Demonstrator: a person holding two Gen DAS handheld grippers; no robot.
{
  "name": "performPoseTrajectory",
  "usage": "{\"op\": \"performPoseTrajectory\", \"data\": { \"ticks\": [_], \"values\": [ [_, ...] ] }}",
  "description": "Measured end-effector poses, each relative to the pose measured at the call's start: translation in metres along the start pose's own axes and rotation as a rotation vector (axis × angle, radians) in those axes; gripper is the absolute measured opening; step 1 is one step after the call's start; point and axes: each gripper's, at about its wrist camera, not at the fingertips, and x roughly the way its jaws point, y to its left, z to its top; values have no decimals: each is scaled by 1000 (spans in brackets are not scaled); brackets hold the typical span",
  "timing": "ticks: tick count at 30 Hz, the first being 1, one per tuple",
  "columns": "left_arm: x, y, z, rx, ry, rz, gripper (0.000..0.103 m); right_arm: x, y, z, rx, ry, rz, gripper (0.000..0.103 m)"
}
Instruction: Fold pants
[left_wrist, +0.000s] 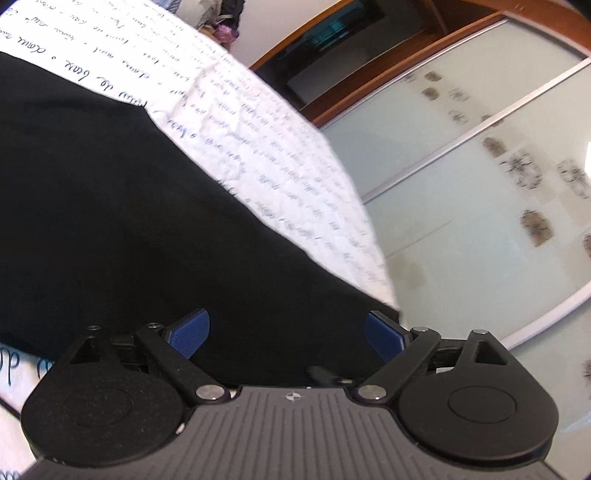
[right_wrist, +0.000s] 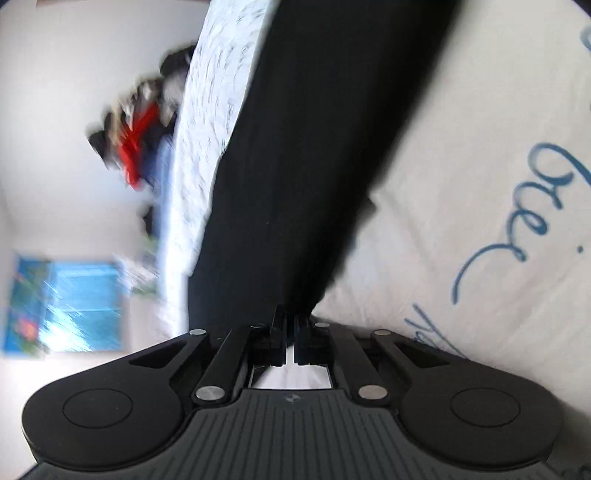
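Black pants (left_wrist: 110, 221) lie spread on a white bedspread with blue handwriting print (left_wrist: 258, 147). My left gripper (left_wrist: 286, 332) is open, its blue pads (left_wrist: 190, 334) wide apart just over the pants' near edge, by the bed's corner. In the right wrist view a long black stretch of the pants (right_wrist: 314, 147) runs away from my right gripper (right_wrist: 290, 325), which is shut on the pants' end. The view is blurred.
Sliding wardrobe doors with frosted glass and dark flower prints (left_wrist: 480, 166) stand right of the bed. A pile of red and dark clothes (right_wrist: 136, 140) and a blue picture (right_wrist: 66, 302) lie beyond the bed's edge (right_wrist: 192, 166).
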Motion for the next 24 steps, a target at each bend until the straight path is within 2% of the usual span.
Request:
{"op": "performPoseTrajectory", "data": {
  "ticks": [3,5,8,11,12,14,15,16,18,19,20,21,22,24],
  "values": [
    [8,-2,-1,81,5,79,91,-7,13,4,-36,44,-7,11],
    [7,5,0,71,20,153,88,-22,9,8,-6,44,1,17],
    [-15,12,3,30,-25,141,88,-54,13,14,-27,-4,-24,20],
    [-24,6,14,75,-76,153,91,-72,39,17,-136,-93,9,21],
    [-21,5,19,87,-79,158,91,-73,49,20,-176,-119,28,24],
    [-5,7,27,101,-59,185,91,-64,59,30,-207,-151,46,47],
    [3,12,29,94,-30,220,90,-57,59,38,-200,-156,49,71],
    [11,17,29,80,-3,248,90,-50,55,45,-181,-167,41,80],
    [16,26,22,106,-4,235,91,-41,42,56,-164,-190,-34,75],
    [14,27,19,124,-14,224,91,-43,30,60,-139,-204,-39,55],
    [13,27,17,132,-12,223,91,-49,16,63,-72,-218,-13,44],
    [13,27,15,135,-10,227,91,-53,3,65,-14,-217,-9,20],
    [14,25,14,135,-14,232,91,-57,-8,68,24,-204,-15,3],
    [17,21,10,168,-22,254,91,-59,-21,70,30,-173,16,0]
  ]
}}
